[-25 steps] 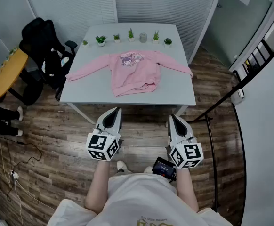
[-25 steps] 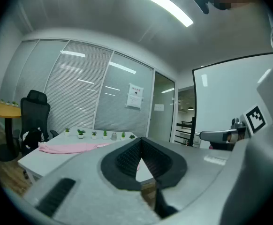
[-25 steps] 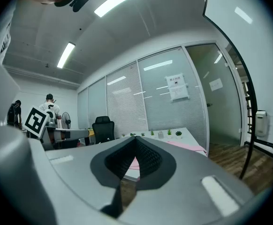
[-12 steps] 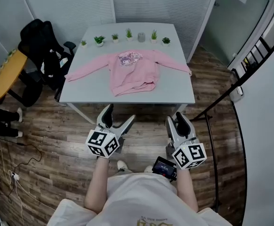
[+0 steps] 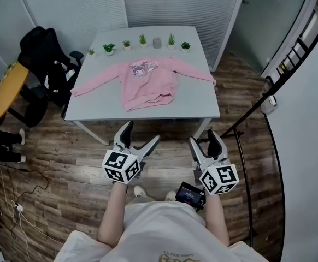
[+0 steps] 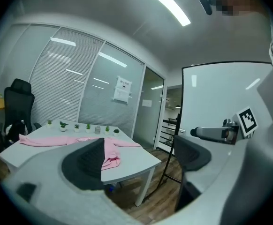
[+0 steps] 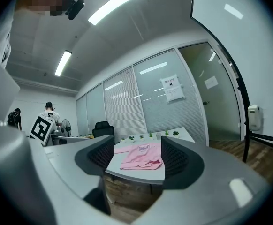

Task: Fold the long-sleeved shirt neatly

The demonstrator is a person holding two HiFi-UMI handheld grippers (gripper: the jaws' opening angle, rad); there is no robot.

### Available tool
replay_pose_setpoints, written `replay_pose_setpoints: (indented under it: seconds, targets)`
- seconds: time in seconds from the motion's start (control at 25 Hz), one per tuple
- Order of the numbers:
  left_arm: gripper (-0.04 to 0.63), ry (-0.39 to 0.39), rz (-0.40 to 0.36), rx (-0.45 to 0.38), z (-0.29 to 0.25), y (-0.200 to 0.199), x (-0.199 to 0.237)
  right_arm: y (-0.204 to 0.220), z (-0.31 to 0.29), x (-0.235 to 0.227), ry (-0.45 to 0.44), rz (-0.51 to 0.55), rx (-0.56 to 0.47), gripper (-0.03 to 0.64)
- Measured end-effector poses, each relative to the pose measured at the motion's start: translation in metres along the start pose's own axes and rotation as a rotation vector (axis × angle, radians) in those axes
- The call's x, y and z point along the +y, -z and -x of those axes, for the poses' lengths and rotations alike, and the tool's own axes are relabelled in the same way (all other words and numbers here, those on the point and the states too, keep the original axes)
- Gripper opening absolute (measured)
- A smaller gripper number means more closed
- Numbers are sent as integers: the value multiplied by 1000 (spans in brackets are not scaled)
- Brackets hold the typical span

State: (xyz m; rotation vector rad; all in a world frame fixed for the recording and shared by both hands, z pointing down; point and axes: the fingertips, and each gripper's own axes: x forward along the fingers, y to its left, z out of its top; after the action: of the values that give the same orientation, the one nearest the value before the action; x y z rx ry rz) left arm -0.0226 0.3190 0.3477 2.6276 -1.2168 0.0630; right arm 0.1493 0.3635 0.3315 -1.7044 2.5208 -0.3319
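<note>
Since a second ago both jaw pairs have just been opening: my left tool (image 5: 141,132) and right tool (image 5: 202,137) stand wide and empty. The pink long-sleeved shirt (image 5: 148,83) lies on the desk (image 5: 197,105) ahead, well apart, sleeves crosswise, nearer the left tool.

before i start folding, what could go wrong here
1. The shirt's hem is rumpled; folding over it could lock creases in.
2. The potted plants stand close behind the shirt; a swung sleeve might knock them over.
3. The left sleeve cuff lies near the table edge and could slip off.
</note>
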Motion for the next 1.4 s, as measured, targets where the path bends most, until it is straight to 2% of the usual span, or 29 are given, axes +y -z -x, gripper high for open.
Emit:
replay_pose_setpoints:
  seconds: [0.48,0.72,1.04,1.2,1.4]
  targets:
    - [445,32,-57,-6,-33,-5,-51,-8,34,-35,-6,-5,-31,291]
    - [443,55,-83,25,-55,-2,-59,-2,29,-60,44,-15,-16,350]
    - [443,71,-69,50,-119,6,-23,16,-24,-101,82,-10,43,356]
    - [442,102,-53,54,-183,5,5,21,-74,-137,102,-12,66,356]
    - [439,156,-57,76,-266,-10,37,2,-144,-186,147,-14,63,356]
